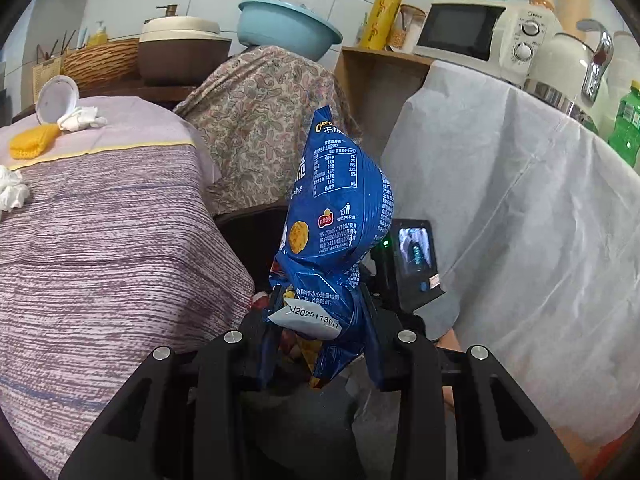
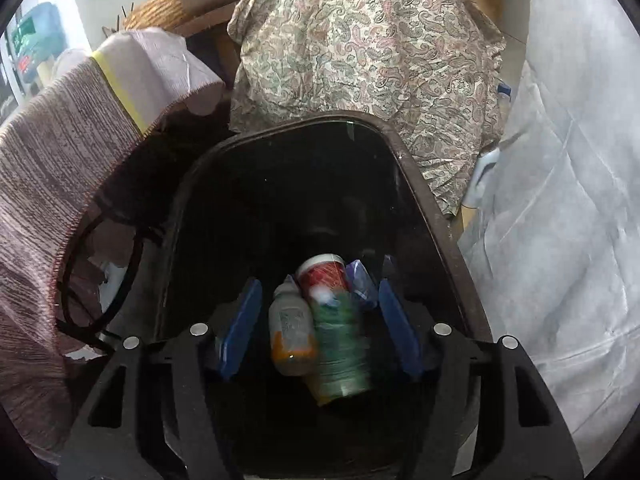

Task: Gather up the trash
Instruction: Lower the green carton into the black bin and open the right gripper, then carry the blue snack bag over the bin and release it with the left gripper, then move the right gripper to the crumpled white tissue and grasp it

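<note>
My left gripper (image 1: 320, 300) is shut on the lower end of a crumpled blue snack bag (image 1: 340, 200), which stands up between the fingers. In the right wrist view, my right gripper (image 2: 320, 330) is open above a black trash bin (image 2: 420, 184). Its blue pads (image 2: 240, 332) stand apart from everything. Between and below them are a blurred green can (image 2: 340, 356), a small bottle with orange liquid (image 2: 292, 332), a red-and-white cup (image 2: 324, 274) and a purple wrapper (image 2: 360, 280), all inside the bin.
On the left a striped cloth-covered table (image 1: 100, 240) carries crumpled tissues (image 1: 82, 118), a white lid (image 1: 56, 98) and a yellow knit piece (image 1: 32, 144). A paisley cloth (image 1: 260, 120) hangs behind the bin. On the right are a white sheet (image 1: 520, 220), a microwave (image 1: 480, 32) and a green bottle (image 1: 628, 128).
</note>
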### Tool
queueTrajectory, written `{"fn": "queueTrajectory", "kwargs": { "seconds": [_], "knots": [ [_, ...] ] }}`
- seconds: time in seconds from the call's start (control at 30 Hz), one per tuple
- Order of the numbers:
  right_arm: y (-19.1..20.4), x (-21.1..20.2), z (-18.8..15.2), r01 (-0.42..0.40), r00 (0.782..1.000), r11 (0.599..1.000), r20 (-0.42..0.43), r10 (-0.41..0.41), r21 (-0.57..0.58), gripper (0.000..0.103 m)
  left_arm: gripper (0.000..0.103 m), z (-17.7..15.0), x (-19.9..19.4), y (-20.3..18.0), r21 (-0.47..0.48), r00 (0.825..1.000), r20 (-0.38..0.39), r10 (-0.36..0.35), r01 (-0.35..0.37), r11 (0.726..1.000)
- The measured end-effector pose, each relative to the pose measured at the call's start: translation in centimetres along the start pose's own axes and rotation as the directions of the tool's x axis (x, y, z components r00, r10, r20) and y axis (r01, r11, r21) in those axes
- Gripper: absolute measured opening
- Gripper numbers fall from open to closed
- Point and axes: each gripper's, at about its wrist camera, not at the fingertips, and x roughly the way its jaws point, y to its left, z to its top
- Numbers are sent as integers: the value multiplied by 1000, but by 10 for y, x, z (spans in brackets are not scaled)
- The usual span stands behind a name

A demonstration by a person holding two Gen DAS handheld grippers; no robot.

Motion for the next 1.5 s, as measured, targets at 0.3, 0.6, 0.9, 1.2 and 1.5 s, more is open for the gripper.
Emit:
{"fn": "queueTrajectory", "kwargs": {
  "seconds": [0.3, 0.6, 0.9, 1.2, 1.5],
  "knots": [
    [-13, -66, -14, 93, 990, 996, 102, -94, 8, 64, 35, -8, 55, -5, 40, 995, -99, 12, -8, 999],
    [-26, -126, -20, 96, 974, 993, 202, -106, 62, 66, 35, -11, 117, 4, 73, 981, -187, 52, -39, 997],
    [-21, -157, -18, 198, 933, 979, 296, -205, 53, 68, 35, -15, 165, 13, 98, 961, -264, 87, -63, 993],
    [-16, -176, -17, 166, 924, 984, 339, -177, 60, 69, 73, -13, 185, 10, 121, 956, -273, 109, -78, 990],
    [-3, -201, -11, 140, 908, 988, 391, -152, 59, 79, 74, -13, 172, 0, 145, 964, -250, 86, -51, 988]
  ]
}}
